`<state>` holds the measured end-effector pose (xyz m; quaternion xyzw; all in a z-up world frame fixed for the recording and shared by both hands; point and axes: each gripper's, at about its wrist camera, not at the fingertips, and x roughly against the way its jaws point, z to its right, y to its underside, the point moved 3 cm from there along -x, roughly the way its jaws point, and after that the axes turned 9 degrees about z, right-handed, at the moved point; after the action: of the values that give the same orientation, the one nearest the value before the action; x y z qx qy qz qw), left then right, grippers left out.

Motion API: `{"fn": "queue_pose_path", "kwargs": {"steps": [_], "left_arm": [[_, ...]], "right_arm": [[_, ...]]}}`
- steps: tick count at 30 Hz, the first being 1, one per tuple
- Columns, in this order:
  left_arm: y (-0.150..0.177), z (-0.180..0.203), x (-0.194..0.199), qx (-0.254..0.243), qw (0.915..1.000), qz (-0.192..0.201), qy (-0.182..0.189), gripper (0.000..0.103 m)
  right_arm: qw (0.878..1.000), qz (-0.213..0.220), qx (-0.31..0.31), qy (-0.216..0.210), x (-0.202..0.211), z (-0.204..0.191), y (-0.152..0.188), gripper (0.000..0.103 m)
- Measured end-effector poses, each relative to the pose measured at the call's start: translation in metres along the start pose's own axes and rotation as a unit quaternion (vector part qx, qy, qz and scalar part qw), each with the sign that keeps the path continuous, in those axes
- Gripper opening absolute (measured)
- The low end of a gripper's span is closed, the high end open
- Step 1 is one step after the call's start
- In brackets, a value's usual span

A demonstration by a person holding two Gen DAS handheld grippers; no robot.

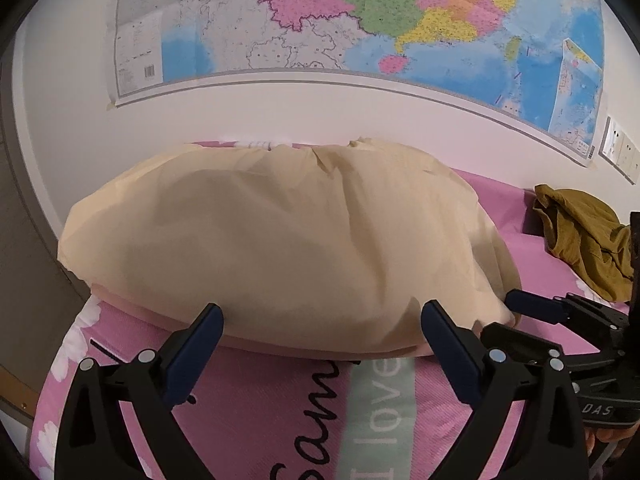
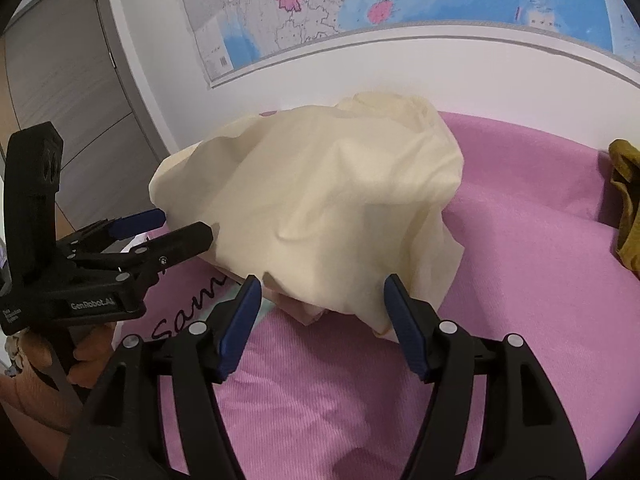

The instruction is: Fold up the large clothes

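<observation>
A large cream garment (image 1: 280, 240) lies folded in a thick bundle on the pink bed sheet (image 1: 256, 400); it also shows in the right wrist view (image 2: 320, 208). My left gripper (image 1: 322, 314) is open, its jaws spread at the bundle's near edge, holding nothing. My right gripper (image 2: 322, 286) is open at the bundle's near right corner, empty. The right gripper appears in the left wrist view (image 1: 560, 316), and the left gripper in the right wrist view (image 2: 180, 224).
An olive-brown garment (image 1: 584, 236) lies crumpled at the right of the bed, also in the right wrist view (image 2: 626, 204). A wall map (image 1: 360, 20) hangs behind. A grey door (image 2: 68, 80) stands left. The sheet has printed lettering (image 1: 376, 408).
</observation>
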<state>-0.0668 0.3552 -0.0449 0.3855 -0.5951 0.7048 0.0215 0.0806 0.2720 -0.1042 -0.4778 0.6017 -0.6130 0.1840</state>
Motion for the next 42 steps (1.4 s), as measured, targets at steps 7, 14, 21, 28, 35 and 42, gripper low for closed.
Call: {"fn": "queue_pose_path", "kwargs": {"steps": [7,14,21,28,35,42], "left_arm": [[0.002,0.003,0.010,0.002,0.9999,0.006,-0.011,0.096],[0.003,0.000,0.023,0.012,0.9997,0.012,-0.019,0.096],[0.010,0.000,0.034,0.014,0.9995,0.012,-0.025,0.096],[0.017,0.003,0.051,0.010,0.9993,0.017,-0.032,0.096],[0.028,0.003,0.066,0.011,0.9989,0.016,-0.042,0.096],[0.038,0.003,0.072,0.012,0.9991,0.008,-0.041,0.096]], "right_arm": [[1.000,0.012,0.003,0.008,0.009,0.000,-0.001,0.067],[1.000,0.023,0.005,0.014,0.022,-0.003,0.002,0.072],[0.999,0.026,0.010,0.020,0.034,-0.011,0.012,0.079],[0.999,0.036,0.018,0.030,0.048,-0.021,0.022,0.089],[0.998,0.042,0.018,0.030,0.061,-0.028,0.033,0.097],[0.998,0.046,0.022,0.031,0.074,-0.035,0.043,0.097]]}}
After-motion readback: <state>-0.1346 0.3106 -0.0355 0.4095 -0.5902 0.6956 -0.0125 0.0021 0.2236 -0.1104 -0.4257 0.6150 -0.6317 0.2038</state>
